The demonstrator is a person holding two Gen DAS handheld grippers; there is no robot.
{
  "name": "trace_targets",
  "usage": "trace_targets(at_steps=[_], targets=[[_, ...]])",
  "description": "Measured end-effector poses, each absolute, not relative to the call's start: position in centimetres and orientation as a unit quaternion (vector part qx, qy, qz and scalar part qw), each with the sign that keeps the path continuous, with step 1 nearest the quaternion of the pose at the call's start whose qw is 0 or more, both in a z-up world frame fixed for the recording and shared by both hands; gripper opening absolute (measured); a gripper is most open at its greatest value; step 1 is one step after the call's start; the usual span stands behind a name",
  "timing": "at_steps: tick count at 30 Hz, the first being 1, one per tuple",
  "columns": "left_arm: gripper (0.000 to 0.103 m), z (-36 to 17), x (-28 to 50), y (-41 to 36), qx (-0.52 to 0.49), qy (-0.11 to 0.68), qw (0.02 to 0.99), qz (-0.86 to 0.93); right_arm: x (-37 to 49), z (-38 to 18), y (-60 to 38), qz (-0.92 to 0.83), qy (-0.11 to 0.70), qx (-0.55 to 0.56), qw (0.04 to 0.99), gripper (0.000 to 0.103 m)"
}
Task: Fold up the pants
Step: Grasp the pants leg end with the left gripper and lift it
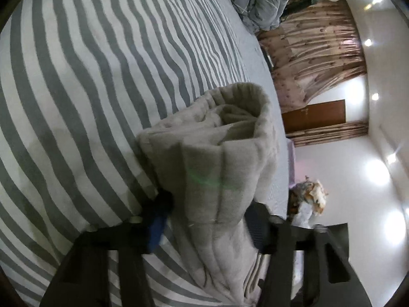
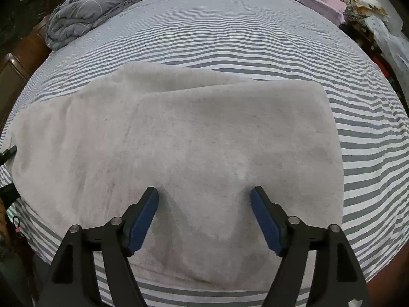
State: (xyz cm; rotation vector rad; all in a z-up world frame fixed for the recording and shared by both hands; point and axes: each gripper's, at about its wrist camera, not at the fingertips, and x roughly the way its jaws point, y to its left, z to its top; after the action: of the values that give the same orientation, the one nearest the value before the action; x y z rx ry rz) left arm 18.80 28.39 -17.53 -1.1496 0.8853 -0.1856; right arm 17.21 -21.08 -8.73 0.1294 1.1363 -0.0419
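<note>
The left gripper (image 1: 204,220) is clamped on a bunched edge of the pants (image 1: 217,153); the fabric fills the gap between its fingers and rises as a thick fold, apparently lifted clear of the bed (image 1: 89,76). The right gripper (image 2: 204,199) is spread wide, its blue pads (image 2: 143,222) resting on or just above the pants (image 2: 191,140) and gripping nothing. The pants lie flat across the near half of the bed (image 2: 230,33), one layer overlapping another. A grey quilt (image 2: 87,12) sits bundled at the bed's far left corner.
</note>
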Motion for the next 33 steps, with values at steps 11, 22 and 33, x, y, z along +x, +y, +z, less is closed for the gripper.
trace_targets(at_steps=[11, 22, 33], targets=[[0.04, -18.5, 16.5, 28.6, -0.514, 0.392, 0.753, -0.123, 17.3, -9.1, -20.5, -0.023, 0.537, 0.05, 0.842, 0.079], [0.046, -18.0, 19.4, 28.0, -0.514, 0.388, 0.756, -0.118, 17.1, -9.3, -20.0, -0.023, 0.532, 0.048, 0.845, 0.083], [0.021, -14.9, 18.7, 26.0, -0.467, 0.356, 0.803, -0.099, 16.6, -9.2, -20.8, -0.014, 0.527, 0.049, 0.848, 0.085]])
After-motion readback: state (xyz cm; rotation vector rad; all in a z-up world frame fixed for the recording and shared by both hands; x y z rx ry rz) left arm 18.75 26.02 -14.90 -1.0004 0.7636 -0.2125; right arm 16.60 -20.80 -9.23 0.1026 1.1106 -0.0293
